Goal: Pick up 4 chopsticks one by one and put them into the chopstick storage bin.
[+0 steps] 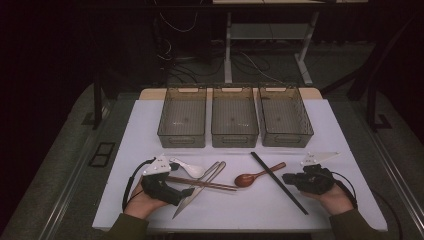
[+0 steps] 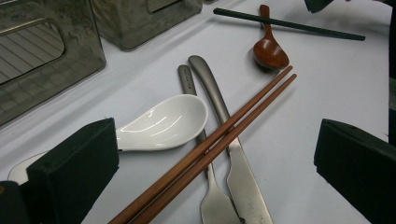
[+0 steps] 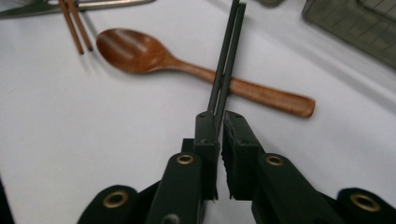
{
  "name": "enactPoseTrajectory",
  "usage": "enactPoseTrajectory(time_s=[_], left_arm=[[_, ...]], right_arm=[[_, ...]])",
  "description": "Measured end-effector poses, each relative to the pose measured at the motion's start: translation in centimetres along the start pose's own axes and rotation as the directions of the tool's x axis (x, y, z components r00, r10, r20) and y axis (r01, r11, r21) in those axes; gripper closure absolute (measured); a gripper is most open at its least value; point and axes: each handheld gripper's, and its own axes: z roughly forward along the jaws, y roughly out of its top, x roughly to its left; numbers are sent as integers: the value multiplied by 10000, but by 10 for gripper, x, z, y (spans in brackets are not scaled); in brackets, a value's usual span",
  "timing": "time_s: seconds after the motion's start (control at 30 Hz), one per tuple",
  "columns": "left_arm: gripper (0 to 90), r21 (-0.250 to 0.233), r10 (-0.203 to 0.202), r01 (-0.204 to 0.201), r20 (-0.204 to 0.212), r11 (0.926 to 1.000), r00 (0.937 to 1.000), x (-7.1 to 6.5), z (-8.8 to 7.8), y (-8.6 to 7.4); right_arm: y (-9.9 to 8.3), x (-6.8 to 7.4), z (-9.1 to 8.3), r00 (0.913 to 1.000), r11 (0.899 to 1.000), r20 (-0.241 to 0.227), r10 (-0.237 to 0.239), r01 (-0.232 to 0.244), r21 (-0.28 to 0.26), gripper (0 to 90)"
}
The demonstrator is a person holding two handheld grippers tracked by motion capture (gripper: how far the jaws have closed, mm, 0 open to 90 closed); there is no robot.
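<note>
1. While the right gripper [image 3: 215,122] has its jaws closed nearly flat on the near end of the dark chopsticks [image 3: 227,56], the pair runs straight out ahead of the jaws, long axis in line with them.
2. From above, the dark chopsticks [image 1: 278,182] lie diagonal on the counter [image 1: 350,200], far end toward the bins, near end at the right gripper [image 1: 286,178]. They cross over the wooden spoon [image 1: 257,176] handle.
3. My read: lifting straight up should clear the spoon; dragging sideways would likely take it along.
4. Right hand [image 1: 334,198] is the one on the pair; the left is well apart from it.
5. Left gripper [image 1: 188,192] has its jaws wide open, holding nothing. Between and beyond them lie the brown chopsticks [image 2: 210,149], fork [image 2: 205,182], knife [image 2: 233,154] and white ceramic spoon [image 2: 163,123].
6. Brown chopsticks rest across the fork and knife, tips pointing toward the wooden spoon bowl.
7. Three empty translucent bins [image 1: 234,122] sit side by side at the far edge, the rightmost nearest the pair's far end.
8. Counter is a plain white sheet. Room is dark, with cables and desk legs behind.
</note>
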Motion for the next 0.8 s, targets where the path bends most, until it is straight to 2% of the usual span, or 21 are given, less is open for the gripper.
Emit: enactPoseTrajectory(time_s=[0.57,0.8], left_arm=[[0,27,21,-21,9,10000,10000,0,0,0],[0,31,22,-22,10,10000,10000,0,0,0]], right_arm=[[-5,1,11,9999,9979,-10,-133,133,634,830],[-5,1,12,9996,9964,128,-266,255,813,830]])
